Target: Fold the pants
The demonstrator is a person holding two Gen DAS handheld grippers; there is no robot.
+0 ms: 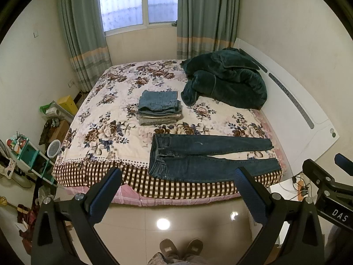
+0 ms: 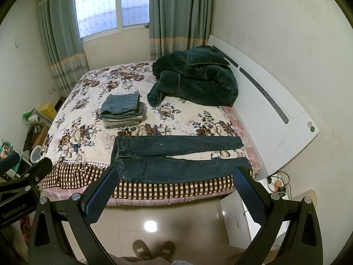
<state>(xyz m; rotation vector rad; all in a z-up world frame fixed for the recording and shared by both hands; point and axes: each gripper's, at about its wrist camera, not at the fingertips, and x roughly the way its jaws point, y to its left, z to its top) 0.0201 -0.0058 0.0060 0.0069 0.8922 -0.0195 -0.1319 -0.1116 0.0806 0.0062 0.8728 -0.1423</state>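
Dark blue jeans (image 1: 205,159) lie flat along the near edge of the bed, waistband at the left, both legs stretched to the right; they also show in the right wrist view (image 2: 174,159). My left gripper (image 1: 178,173) is open and empty, held above the floor short of the bed edge. My right gripper (image 2: 176,173) is open and empty too, at the same distance. The right gripper shows at the right edge of the left wrist view (image 1: 326,181); the left one at the left edge of the right wrist view (image 2: 22,176).
A stack of folded pants (image 1: 160,108) sits mid-bed on the floral bedspread (image 1: 106,119). A dark green blanket (image 1: 225,81) is heaped by the white headboard (image 1: 293,114). Cluttered shelves (image 1: 28,152) stand left of the bed, a white cabinet (image 2: 233,218) right. My feet (image 1: 181,247) stand on tile floor.
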